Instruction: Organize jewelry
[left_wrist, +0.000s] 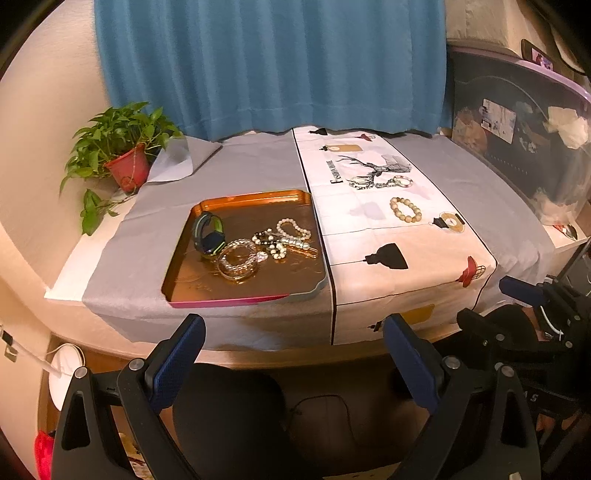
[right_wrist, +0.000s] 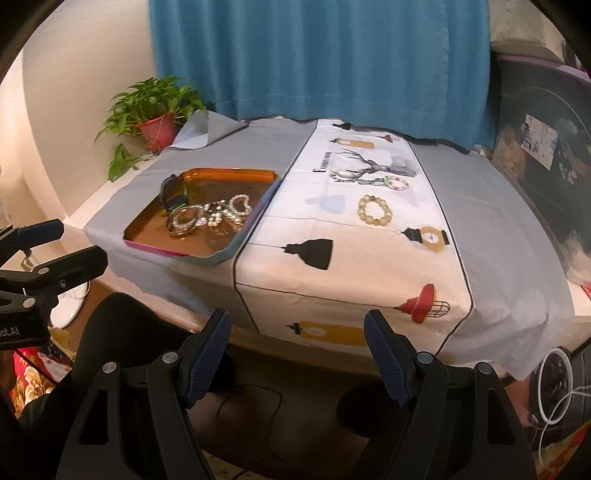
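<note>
Both hand-held grippers hang back off the bench's near edge, empty: the left hand-held gripper (left_wrist: 293, 345) has its fingers apart, and so does the right hand-held gripper (right_wrist: 297, 341) — probably poised between picks. The jewelry splits around the tray (left_wrist: 243, 297). Inside it lie a watch (left_wrist: 208, 236), a bangle (left_wrist: 238, 260) and tangled pearl strands (left_wrist: 291, 236), heaped together. Right of the tray, on the runner (left_wrist: 391, 236), a bead bracelet (left_wrist: 406, 209) sits alone, and beyond it more bracelets (left_wrist: 384, 182) — spaced out, seemingly sorted.
</note>
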